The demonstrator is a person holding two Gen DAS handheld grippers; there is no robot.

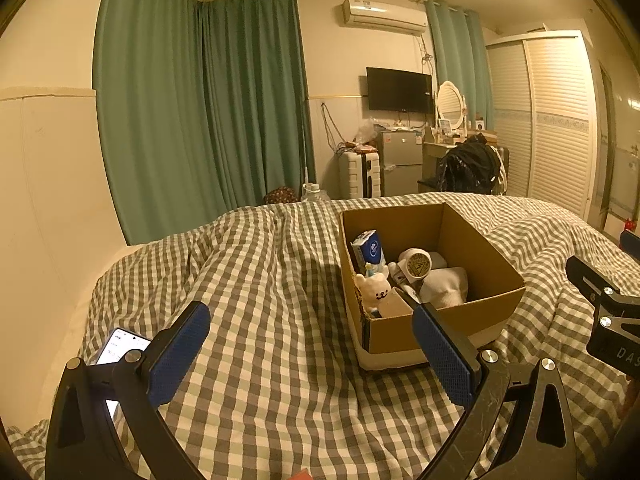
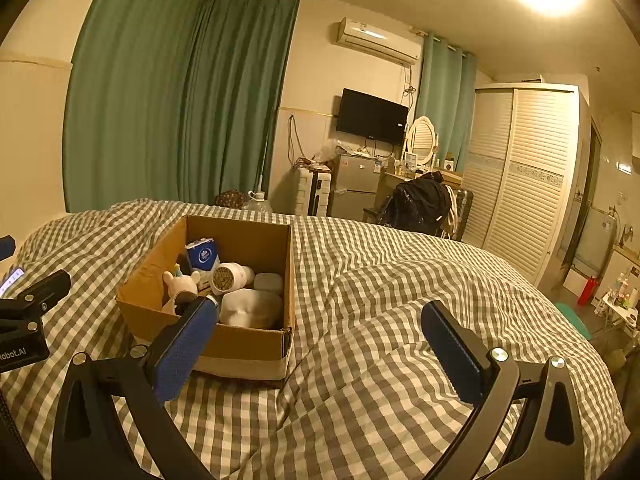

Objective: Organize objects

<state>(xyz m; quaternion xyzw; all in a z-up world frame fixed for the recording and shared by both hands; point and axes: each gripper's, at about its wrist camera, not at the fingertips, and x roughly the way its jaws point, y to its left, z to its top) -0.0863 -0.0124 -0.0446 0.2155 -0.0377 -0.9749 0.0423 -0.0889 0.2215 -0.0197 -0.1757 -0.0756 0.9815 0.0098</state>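
Note:
An open cardboard box sits on a grey-and-white checked bedspread. Inside lie a white bear plush, a blue-and-white carton, a white round container and white folded cloth. My left gripper is open and empty, left of the box, above the bedspread. My right gripper is open and empty, at the box's near right corner.
A lit phone lies on the bed by the left fingers. Beyond the bed stand green curtains, a suitcase, a small fridge, a wall TV, a chair with dark clothes and a louvred wardrobe.

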